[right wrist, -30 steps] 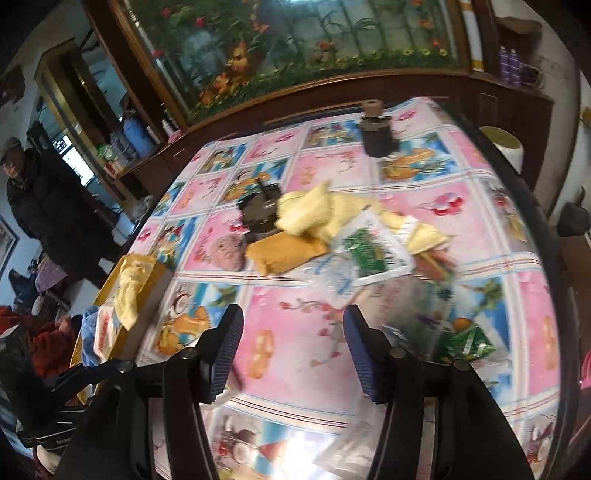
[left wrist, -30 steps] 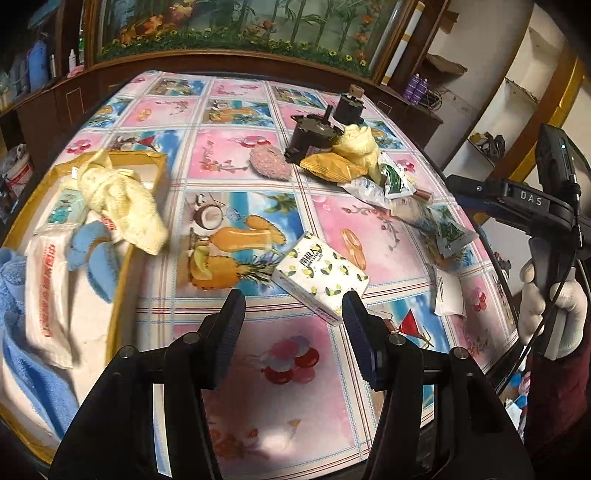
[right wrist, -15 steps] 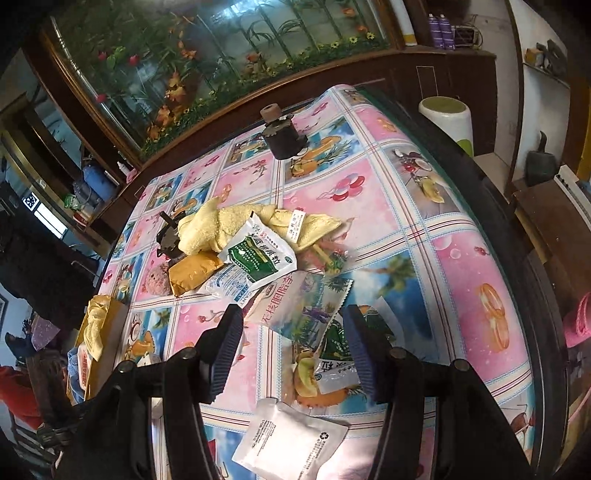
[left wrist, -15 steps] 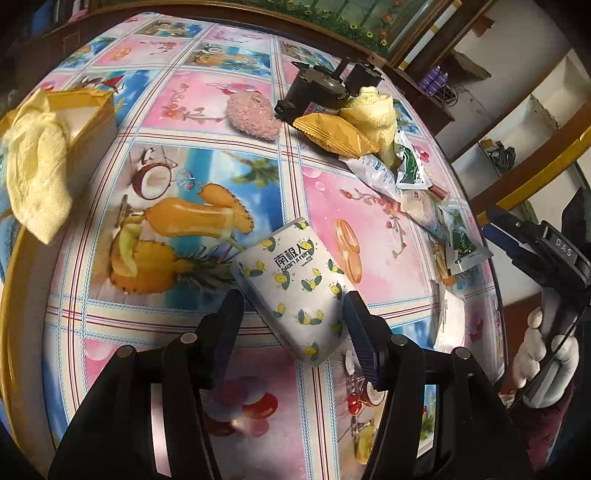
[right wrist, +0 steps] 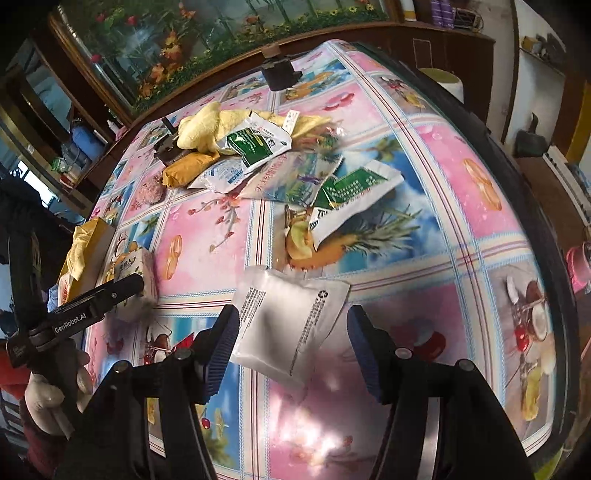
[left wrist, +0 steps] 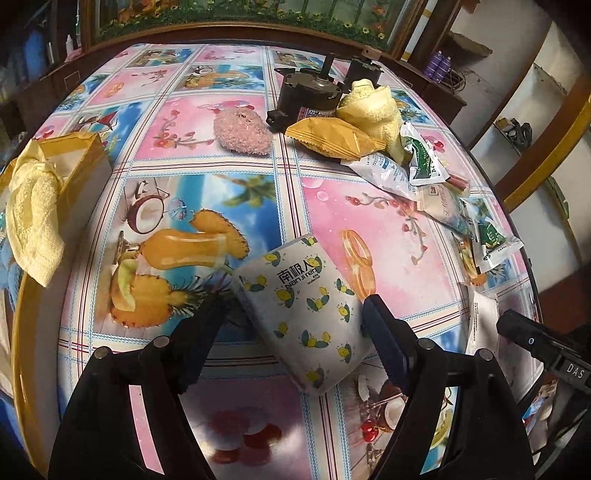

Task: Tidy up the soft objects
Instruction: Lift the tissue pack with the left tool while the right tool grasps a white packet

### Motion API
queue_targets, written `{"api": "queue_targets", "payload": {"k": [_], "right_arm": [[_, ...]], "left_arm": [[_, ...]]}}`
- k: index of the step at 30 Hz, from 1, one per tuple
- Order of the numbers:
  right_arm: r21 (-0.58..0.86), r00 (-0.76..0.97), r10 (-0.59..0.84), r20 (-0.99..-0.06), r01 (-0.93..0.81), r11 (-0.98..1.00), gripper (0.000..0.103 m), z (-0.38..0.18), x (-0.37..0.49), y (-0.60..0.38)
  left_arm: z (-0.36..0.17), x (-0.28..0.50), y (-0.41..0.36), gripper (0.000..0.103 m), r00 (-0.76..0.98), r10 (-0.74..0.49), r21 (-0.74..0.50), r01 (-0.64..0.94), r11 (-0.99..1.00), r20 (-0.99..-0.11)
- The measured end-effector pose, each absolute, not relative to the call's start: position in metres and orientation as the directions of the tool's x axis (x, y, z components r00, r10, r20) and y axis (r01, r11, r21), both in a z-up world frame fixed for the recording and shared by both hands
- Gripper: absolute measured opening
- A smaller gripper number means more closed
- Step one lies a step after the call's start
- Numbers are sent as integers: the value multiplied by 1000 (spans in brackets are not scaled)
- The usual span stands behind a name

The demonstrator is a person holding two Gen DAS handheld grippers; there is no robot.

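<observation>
Table (left wrist: 229, 155), fruit-print cloth. Left gripper (left wrist: 295, 325) angled down, jaws just widened, released, straddling tissue pack (left wrist: 306, 314) without touching. Right gripper (right wrist: 291, 343) angled down, jaws just opening, astride white pouch (right wrist: 288, 317), left pad possibly brushing; pouch print blurred. Gloved hand (right wrist: 48, 398) cut off.

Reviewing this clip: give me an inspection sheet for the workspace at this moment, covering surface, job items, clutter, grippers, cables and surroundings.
Surface: table under a glossy fruit-print cloth.
Job's things: lemon-print tissue pack lying between the left gripper's fingers; white sachet lying between the right gripper's fingers; yellow towel draped over the yellow tray; pink fluffy pad; second yellow towel.
Clutter: snack packets piled mid-table; dark motor-like part.
Grippers: left gripper open, jaws just opening wider around the pack; right gripper open, jaws just opening, straddling the sachet.
Cables: nothing seen.
Surroundings: flower-painted panel behind the table; wall shelves.
</observation>
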State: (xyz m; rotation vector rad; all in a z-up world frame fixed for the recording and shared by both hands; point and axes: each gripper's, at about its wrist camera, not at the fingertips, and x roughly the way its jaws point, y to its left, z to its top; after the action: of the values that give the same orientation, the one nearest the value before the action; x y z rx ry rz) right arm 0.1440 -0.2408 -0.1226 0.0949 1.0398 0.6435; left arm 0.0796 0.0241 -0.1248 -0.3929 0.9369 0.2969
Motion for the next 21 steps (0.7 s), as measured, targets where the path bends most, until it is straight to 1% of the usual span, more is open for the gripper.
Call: {"api": "queue_targets", "payload": {"k": [3,7,9,12,14,15,16,17,18,21], "right_arm": [[345,375,513,-773,-429,834,64,-125,139,-233],[344,384,513,-767,-429,835,68,-125,135,-217],[326,393,505,-769,-439,837,73,-125,131,-206],[260,420,467,-778,-461,849,81,-126,122,-191],[182,456,418,-785,-476,860,81,-128,114,-181],[142,473,395,-788,-485,863,82,-129,110,-177],[103,487,372,-790,-493,864,82,-131,107,-173],[70,498,352,-792,-499,864,83,-132,105,-171],[40,510,334,-793,-503,863,84,-134,104,-169],[29,514,333,-791,-512,859,83,-134,104,-170]], "left_arm": [[-126,83,22,83,559,94,-177,-412,894,-824],[-129,90,15,87,545,141,-108,-398,911,-826],[-132,93,11,89,542,166,-71,-389,918,-824],[-136,95,6,90,538,228,5,-384,923,-812],[-137,92,7,89,556,232,-1,-386,923,-798],[-137,91,8,88,559,234,-3,-390,921,-795],[-136,90,10,76,564,242,-1,-396,918,-790],[-134,88,11,57,573,247,1,-395,919,-781],[-132,86,13,52,586,228,-18,-384,923,-778],[-130,81,19,52,597,189,-64,-376,924,-780]]}}
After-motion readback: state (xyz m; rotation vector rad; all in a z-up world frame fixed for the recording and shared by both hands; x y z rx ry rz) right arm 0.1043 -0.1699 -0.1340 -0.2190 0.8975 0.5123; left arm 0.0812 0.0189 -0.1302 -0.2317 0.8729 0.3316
